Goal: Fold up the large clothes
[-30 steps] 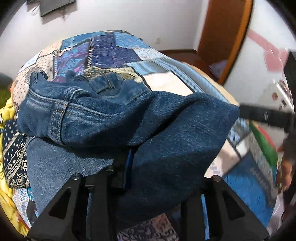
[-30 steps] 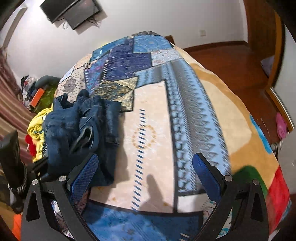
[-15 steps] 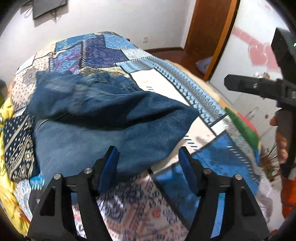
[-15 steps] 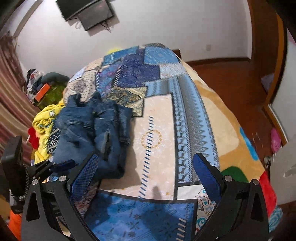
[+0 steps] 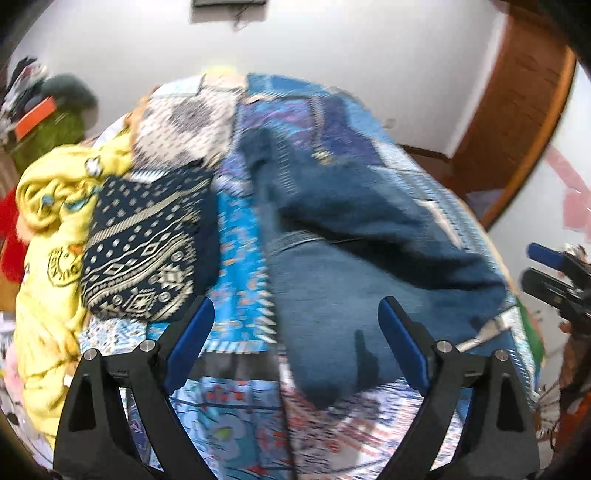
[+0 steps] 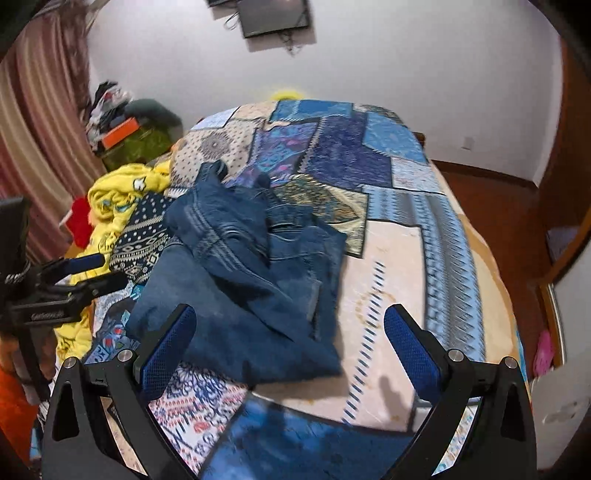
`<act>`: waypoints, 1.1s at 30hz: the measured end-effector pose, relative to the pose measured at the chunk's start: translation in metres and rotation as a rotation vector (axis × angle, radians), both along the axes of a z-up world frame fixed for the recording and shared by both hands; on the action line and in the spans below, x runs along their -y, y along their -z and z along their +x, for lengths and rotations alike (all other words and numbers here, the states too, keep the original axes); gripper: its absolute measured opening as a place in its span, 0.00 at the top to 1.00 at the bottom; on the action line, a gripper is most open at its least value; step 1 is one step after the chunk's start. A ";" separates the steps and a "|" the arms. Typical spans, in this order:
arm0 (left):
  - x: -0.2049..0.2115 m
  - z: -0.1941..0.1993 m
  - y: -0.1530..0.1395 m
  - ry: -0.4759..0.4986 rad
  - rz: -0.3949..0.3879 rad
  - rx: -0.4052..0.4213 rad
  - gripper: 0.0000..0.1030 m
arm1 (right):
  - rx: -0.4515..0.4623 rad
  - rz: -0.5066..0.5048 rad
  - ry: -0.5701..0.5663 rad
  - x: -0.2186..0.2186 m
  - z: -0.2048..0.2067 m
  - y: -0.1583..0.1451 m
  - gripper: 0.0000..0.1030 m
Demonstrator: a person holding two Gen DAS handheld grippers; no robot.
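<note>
A pair of dark blue jeans (image 5: 369,258) lies loosely folded on the patchwork bedspread (image 6: 406,236); the right wrist view shows the jeans (image 6: 251,266) left of the bed's middle. My left gripper (image 5: 293,314) hovers above their near end. Its jaws are opening, and no cloth is between the blue pads. My right gripper (image 6: 290,317) is open and empty, above the jeans' near right corner. Each gripper shows in the other's view: the left gripper (image 6: 110,269) at the left edge, the right gripper (image 5: 529,264) at the right edge.
A yellow garment (image 5: 48,236), a dark patterned garment (image 5: 144,254) and something red (image 6: 79,221) are heaped on the bed's left side. A cluttered green stand (image 6: 136,140) is by the curtain. A screen (image 6: 273,16) hangs on the far wall. Wooden floor and a door (image 5: 517,118) lie right.
The left gripper let go of the jeans, opened wide and drew back and up; the jeans dropped flat onto the bed. The right gripper also pulled back and rose, staying open.
</note>
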State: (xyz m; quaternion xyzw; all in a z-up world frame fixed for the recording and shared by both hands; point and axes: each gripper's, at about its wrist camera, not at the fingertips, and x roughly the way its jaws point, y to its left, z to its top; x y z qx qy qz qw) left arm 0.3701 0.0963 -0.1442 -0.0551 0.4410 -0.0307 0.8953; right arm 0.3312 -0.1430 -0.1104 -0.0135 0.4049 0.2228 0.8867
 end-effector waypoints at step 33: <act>-0.014 0.011 0.044 -0.051 0.025 -0.039 0.02 | -0.207 -0.050 0.128 0.018 0.095 0.056 0.04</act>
